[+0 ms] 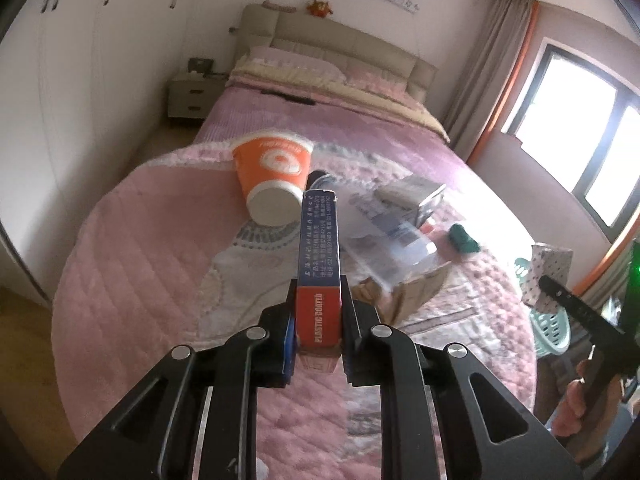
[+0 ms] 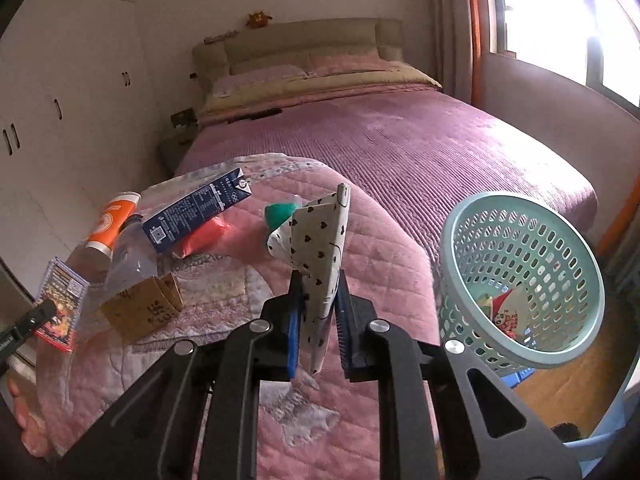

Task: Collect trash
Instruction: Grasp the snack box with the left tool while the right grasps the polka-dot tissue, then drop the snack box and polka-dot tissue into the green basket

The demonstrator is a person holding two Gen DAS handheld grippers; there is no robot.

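Observation:
My left gripper (image 1: 319,302) is shut on a slim blue and red card box (image 1: 318,248), held edge-up above the pink quilt (image 1: 140,260). Beyond it an orange paper cup (image 1: 272,176) lies on its side. My right gripper (image 2: 318,304) is shut on a flattened white carton with black hearts (image 2: 320,248), lifted off the quilt. A teal mesh basket (image 2: 464,240) stands to its right, beside the bed, with a red and white wrapper (image 2: 506,314) inside. On the quilt lie a blue milk carton (image 2: 196,212), a red packet (image 2: 204,236) and a green item (image 2: 280,212).
A brown cardboard box (image 2: 144,308) and a clear plastic bottle (image 2: 128,256) lie at the quilt's left side. The purple bedspread (image 2: 400,140) stretches back to the headboard. White wardrobes (image 1: 60,100) line the left wall. A window (image 1: 580,140) is on the right.

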